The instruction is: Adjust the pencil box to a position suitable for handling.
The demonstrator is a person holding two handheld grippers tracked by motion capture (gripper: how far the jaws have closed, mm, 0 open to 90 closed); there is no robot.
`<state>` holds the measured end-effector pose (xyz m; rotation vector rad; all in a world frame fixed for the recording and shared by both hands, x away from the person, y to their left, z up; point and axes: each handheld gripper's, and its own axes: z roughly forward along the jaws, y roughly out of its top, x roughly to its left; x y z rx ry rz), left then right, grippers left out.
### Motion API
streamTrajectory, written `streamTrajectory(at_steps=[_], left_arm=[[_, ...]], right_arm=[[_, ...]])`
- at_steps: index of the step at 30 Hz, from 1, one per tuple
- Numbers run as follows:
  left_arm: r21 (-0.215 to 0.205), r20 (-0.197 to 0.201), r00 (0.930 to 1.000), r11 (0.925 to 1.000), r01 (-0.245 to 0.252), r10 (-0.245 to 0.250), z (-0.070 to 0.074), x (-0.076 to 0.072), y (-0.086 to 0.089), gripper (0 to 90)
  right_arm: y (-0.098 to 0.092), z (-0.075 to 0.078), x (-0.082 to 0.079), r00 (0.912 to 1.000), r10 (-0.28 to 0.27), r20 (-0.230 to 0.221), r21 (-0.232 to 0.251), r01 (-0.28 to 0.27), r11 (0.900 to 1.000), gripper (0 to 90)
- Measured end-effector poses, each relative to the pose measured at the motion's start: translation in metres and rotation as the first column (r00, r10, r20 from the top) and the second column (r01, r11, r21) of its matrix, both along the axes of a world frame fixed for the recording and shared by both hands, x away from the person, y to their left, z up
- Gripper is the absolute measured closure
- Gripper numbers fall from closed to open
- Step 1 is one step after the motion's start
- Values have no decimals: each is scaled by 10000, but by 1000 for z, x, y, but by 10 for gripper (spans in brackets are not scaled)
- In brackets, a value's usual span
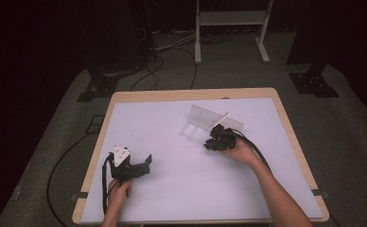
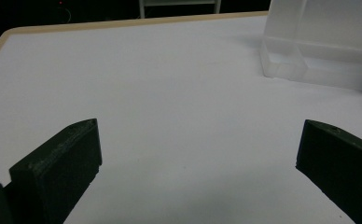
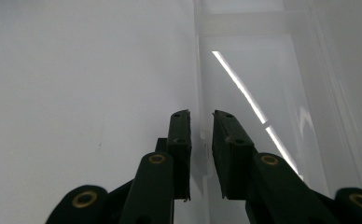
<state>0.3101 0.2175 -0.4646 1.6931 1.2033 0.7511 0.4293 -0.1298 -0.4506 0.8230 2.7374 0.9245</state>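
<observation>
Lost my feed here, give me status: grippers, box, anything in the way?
Left gripper open, idle over bare table. Right gripper nearly closed astride the wall of the clear box; contact unclear. Nothing in the way.

Dark room; grey carpet floor (image 1: 342, 142); white metal rack (image 1: 231, 19); black cables (image 1: 167, 61) behind table (image 1: 191, 94).

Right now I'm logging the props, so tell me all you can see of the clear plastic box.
The clear plastic box is frosted, see-through and shallow, with inner dividers forming compartments and its lid standing open. It sits on the white table, right of centre. The right gripper has its jaws on either side of a thin wall at the near edge; contact is unclear.
</observation>
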Motion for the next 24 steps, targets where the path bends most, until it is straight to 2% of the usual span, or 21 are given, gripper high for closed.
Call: streamTrajectory(at_steps=[4,8,24], left_arm=[[-4,-44,10000,10000,-8,8,0,0,0,0],[-24,-51,10000,10000,-47,47,0,1,0,0],[-117,-132,9999,9999,-107,105,0,2,2,0]], right_arm=[[1,-2,1,10000,-43,-50,-59,42,10000,808],[1,-3,1,9999,-51,106,-104,52,9999,834],[5,4,-8,9931,479,1073,-506,-426,9978,860]])
